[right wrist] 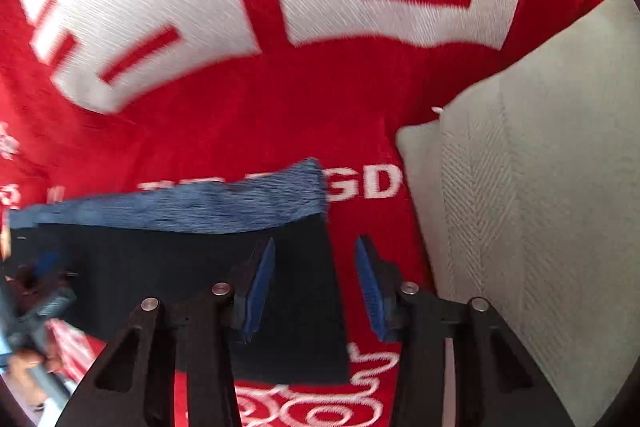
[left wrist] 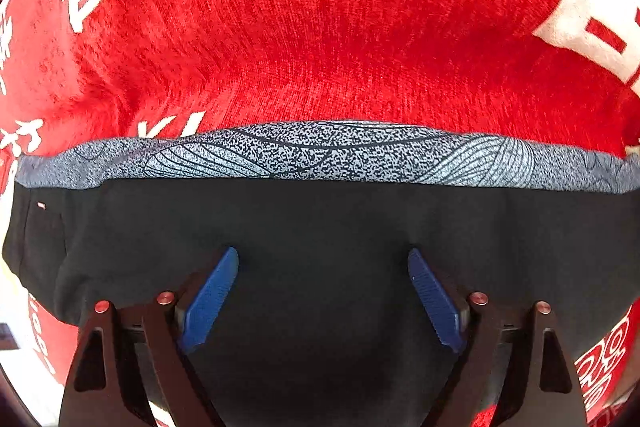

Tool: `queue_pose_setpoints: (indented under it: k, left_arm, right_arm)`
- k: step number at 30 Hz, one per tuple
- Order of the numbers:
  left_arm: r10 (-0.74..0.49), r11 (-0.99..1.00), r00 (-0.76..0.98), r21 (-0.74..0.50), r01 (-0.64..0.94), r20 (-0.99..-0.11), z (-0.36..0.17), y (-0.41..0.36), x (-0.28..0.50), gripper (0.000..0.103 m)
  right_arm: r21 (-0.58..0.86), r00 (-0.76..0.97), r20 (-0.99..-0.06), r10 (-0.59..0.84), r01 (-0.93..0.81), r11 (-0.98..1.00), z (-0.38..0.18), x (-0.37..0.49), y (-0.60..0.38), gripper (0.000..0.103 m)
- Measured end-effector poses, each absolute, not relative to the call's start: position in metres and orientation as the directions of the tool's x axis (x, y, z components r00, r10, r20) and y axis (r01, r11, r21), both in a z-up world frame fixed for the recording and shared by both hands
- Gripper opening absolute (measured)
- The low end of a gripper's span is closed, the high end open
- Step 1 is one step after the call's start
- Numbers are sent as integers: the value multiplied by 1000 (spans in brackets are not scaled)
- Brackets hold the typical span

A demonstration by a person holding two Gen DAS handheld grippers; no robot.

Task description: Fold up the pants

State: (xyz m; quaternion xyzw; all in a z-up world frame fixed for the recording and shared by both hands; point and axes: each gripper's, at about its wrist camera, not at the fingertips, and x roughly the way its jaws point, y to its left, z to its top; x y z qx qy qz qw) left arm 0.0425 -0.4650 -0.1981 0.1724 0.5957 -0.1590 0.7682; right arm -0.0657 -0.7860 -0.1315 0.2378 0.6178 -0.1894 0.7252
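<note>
On a red printed blanket (left wrist: 320, 27), dark folded pants (left wrist: 320, 227) lie toward six o'clock beneath both grippers. Left gripper (left wrist: 323, 259) and right gripper (right wrist: 315, 247) hover with jaws apart, empty; align edges before pressing flat.

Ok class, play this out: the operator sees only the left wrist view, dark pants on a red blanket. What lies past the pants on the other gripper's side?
Observer: A pale grey cushion lies on the blanket, right of the pants.
Operator: Where is the right hand-held gripper?
Observer: The right hand-held gripper is over the pants' right edge, just below the blue-grey band.
Operator: Gripping?
Observer: No, its jaws stand open, pinching nothing.
</note>
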Motion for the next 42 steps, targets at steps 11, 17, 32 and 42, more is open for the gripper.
queue_pose_setpoints:
  k: [11,17,32,42]
  left_arm:
    - [-20,898,272,103,428,-962,-192,-462,51,98]
    - [10,887,254,126,444,-967,-206,-463,60,100]
    - [142,929,374,254,270,-916,-166,-267,151,103]
    - [322,893,341,403,202,-883,-204,-92,202,103]
  right_arm:
    - [51,167,-983,-71,630,775,-134,-46,-790,33]
    - [207,270,-960,72,513,833,-111,-64,-743,33]
    - [282,262,-950,168,501,818,-108,-103,-617,41]
    - [683,375,-727,575,473,556,-133,-36,-434,44]
